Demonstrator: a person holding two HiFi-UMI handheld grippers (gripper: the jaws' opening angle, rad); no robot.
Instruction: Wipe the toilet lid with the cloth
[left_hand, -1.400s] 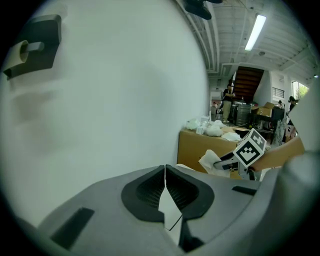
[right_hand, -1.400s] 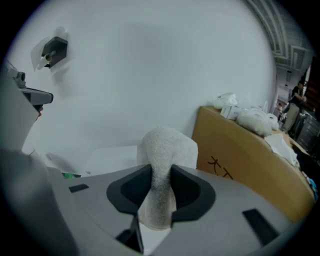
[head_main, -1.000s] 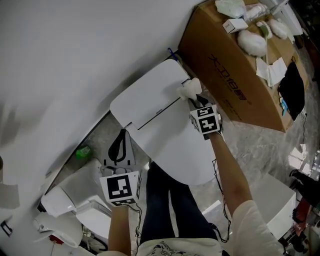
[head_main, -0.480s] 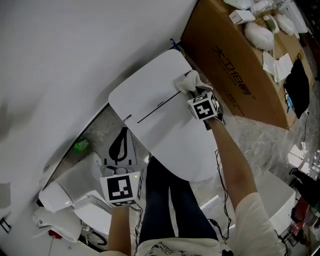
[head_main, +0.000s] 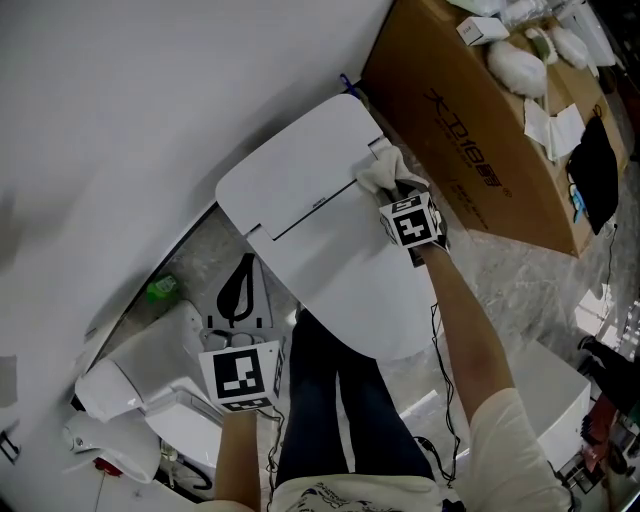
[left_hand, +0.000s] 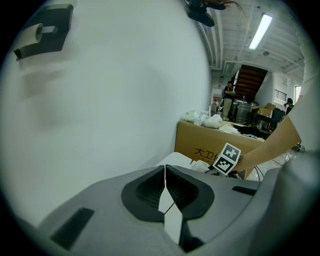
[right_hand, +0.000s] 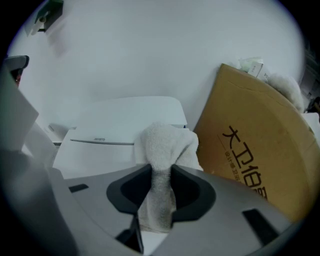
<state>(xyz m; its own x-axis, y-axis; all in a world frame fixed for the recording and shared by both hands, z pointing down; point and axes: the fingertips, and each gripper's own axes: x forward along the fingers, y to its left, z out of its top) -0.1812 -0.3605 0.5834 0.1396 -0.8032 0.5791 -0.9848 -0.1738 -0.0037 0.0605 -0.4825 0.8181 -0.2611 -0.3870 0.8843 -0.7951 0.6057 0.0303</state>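
With the right claw (head_main: 396, 196) pinched tight on the cloth (head_main: 383, 170), at the 1 o'clock edge of the toilet lid (head_main: 330, 280), press the wad flat and drag toward 6 o'clock in slow, overlapping strokes. Mind the cardboard box (head_main: 470, 140) just beside, at 3 o'clock. Leave the left claw (head_main: 238, 292), closed on nothing, parked off the lid at 8 o'clock.

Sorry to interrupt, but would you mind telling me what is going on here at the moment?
A person with a gripper in each hand is cleaning a toilet. The right gripper is shut on a white cloth and presses it on the closed toilet lid, at the edge nearest the cardboard box. The left gripper is shut, empty and held off to the side.
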